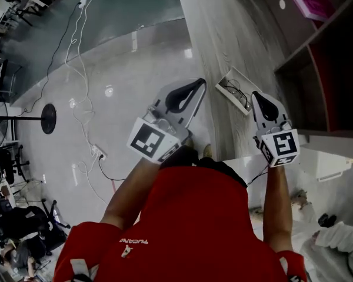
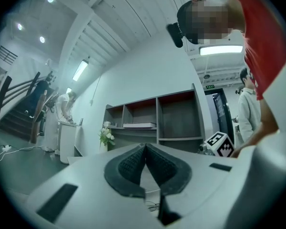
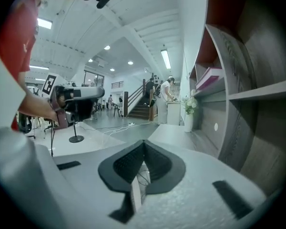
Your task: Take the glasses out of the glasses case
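Glasses (image 1: pixel 238 94) lie inside the open case (image 1: pixel 226 79), which rests on the table (image 1: pixel 212 34). Neither gripper touches them. The left gripper (image 1: pixel 200 84) hovers just left of the case, its jaws pressed together with nothing between them. The right gripper (image 1: pixel 256 96) hangs just right of the case, its jaws likewise clenched and empty. The step in hand looks like the approach: the case is open and the glasses are not yet lifted. The next move, as I judge it, calls for one gripper to part its jaws, come down over the case and close on the thin frame. The other should steady the case so it neither slides nor rises with the glasses.
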A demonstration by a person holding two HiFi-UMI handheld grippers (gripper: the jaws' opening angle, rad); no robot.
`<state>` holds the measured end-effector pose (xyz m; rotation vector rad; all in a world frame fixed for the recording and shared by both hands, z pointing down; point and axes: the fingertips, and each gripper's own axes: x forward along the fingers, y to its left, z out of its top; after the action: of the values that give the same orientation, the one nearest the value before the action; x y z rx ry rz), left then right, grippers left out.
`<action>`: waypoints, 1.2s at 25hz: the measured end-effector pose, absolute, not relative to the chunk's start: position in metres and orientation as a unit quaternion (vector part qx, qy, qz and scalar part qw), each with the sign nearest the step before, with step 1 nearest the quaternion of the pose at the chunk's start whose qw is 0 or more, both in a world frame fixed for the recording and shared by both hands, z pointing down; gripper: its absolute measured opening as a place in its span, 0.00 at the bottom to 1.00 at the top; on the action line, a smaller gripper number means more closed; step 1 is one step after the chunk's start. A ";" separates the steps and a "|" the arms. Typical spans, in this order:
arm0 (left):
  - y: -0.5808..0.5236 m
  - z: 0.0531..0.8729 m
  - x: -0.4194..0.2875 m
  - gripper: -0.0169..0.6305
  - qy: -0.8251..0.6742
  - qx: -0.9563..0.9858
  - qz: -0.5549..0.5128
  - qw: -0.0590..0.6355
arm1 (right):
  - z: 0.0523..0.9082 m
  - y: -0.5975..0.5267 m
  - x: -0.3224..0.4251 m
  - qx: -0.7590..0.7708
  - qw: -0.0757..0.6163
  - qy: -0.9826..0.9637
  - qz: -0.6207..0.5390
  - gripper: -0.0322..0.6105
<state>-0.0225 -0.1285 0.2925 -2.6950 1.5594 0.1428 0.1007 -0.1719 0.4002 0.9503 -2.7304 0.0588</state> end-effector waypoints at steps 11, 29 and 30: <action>-0.172 0.311 -0.022 0.04 0.445 -0.895 0.044 -0.002 | 0.463 -0.205 0.089 0.311 0.226 -0.922 0.044 0.06; -0.192 0.347 -0.041 0.04 0.433 -0.900 0.028 -0.047 | 0.568 -0.210 0.078 0.230 0.427 -0.870 0.091 0.23; -0.193 0.347 -0.043 0.04 0.435 -0.899 0.028 -0.048 | 0.572 -0.210 0.078 0.227 0.434 -0.867 0.093 0.25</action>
<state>-0.0425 -0.1931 0.3472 -2.9136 1.4088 0.0917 0.0778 -0.2102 0.5718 0.5650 -2.1600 0.2314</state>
